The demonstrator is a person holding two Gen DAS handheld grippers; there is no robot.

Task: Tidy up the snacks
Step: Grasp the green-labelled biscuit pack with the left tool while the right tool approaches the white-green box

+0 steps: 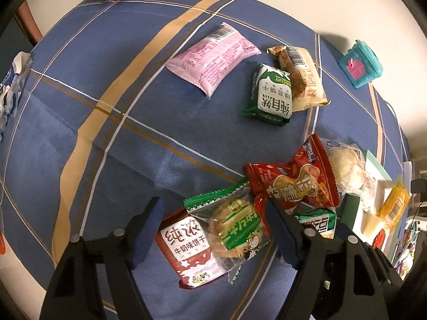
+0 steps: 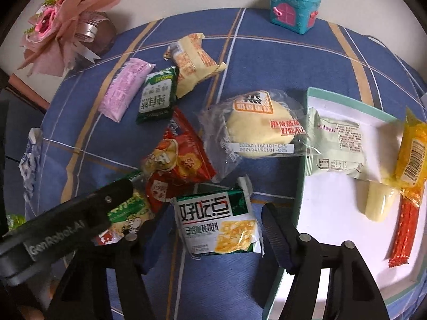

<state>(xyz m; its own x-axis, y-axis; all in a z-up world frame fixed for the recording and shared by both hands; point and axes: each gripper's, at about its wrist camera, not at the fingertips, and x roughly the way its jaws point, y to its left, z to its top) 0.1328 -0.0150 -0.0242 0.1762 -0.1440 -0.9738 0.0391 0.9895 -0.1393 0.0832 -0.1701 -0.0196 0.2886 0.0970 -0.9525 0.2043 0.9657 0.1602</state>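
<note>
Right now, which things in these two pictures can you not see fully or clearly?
- Left wrist view: red and white biscuit packet, partly under the clear cookie packet with green edge.
- Left wrist view: white tray, cut off by the lens rim.
- Right wrist view: clear cookie packet, partly covered by the left gripper.
- Right wrist view: yellow packet, cut at the edge.

Matt woven blue cloth point(image 1: 112, 160) covers the table; snack packets point(image 2: 217, 224) are glossy, crinkled plastic film; the teal box point(image 2: 293, 5) is smooth plastic.
</note>
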